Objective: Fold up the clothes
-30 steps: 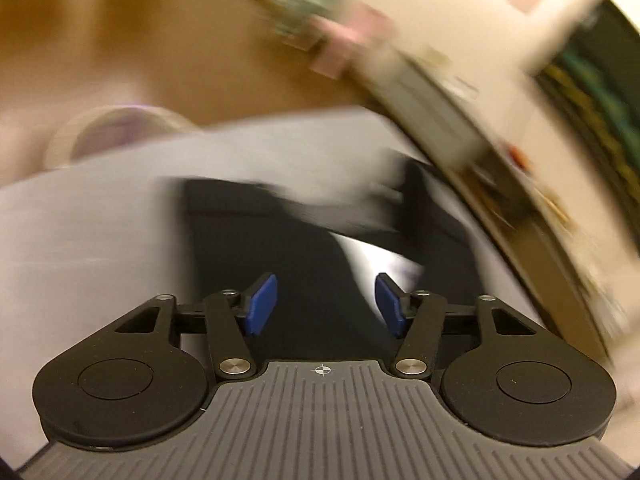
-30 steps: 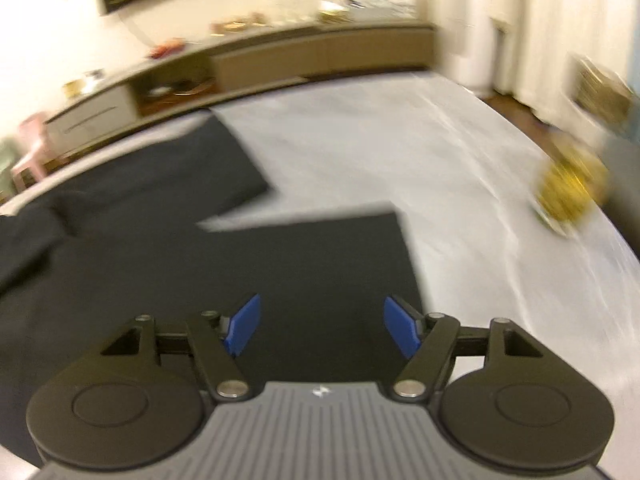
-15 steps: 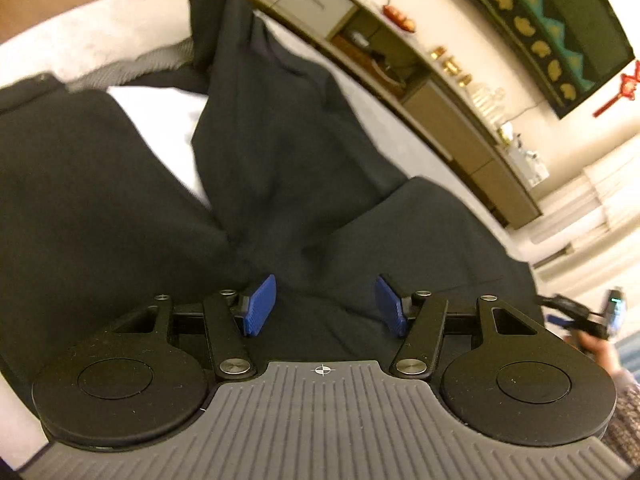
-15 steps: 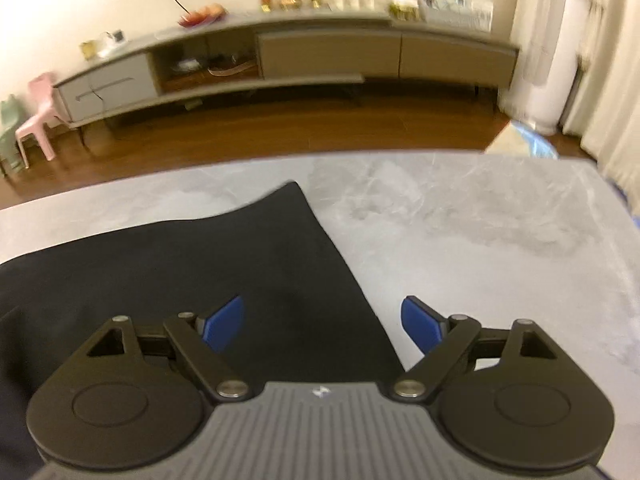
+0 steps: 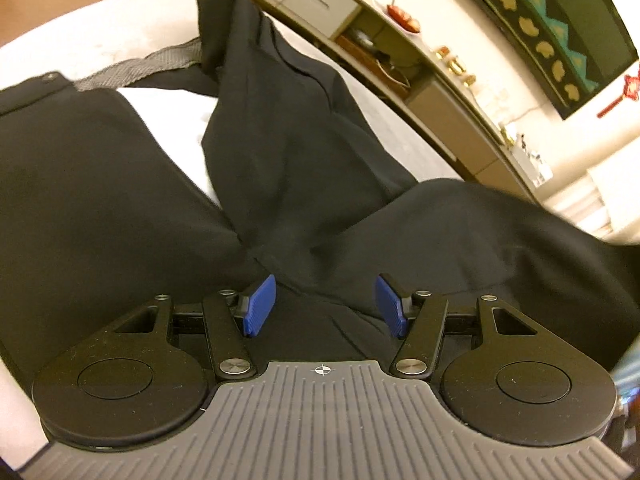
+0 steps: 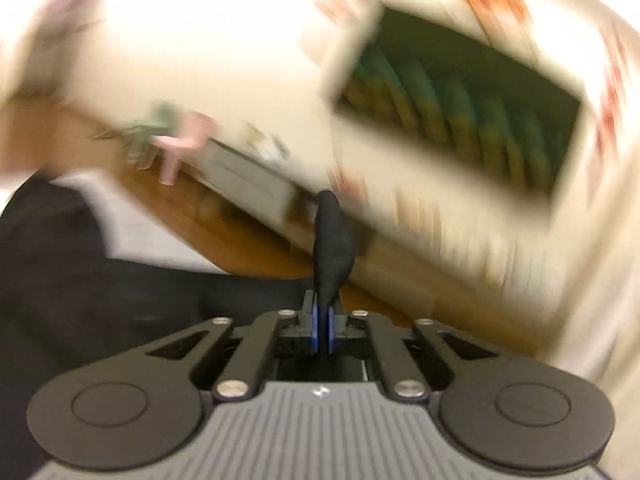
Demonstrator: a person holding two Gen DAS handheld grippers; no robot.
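A pair of black trousers (image 5: 280, 152) lies spread on a pale grey marbled table (image 5: 100, 36), with a grey waistband lining at the far left. My left gripper (image 5: 324, 304) is open and hovers just over the crotch area, holding nothing. My right gripper (image 6: 323, 320) is shut on a fold of the black trousers (image 6: 330, 240), lifted off the table; the rest of the cloth (image 6: 100, 276) hangs to the left. The right wrist view is heavily blurred.
A long low sideboard (image 5: 400, 64) with shelves and small ornaments runs along the wall beyond the table. A dark framed picture (image 6: 460, 120) hangs above it. A small pink chair (image 6: 180, 144) stands on the wooden floor.
My right gripper has shut on the trouser cloth and swung up and around, so its view is blurred. My left gripper has stayed open over the trousers, barely moving.
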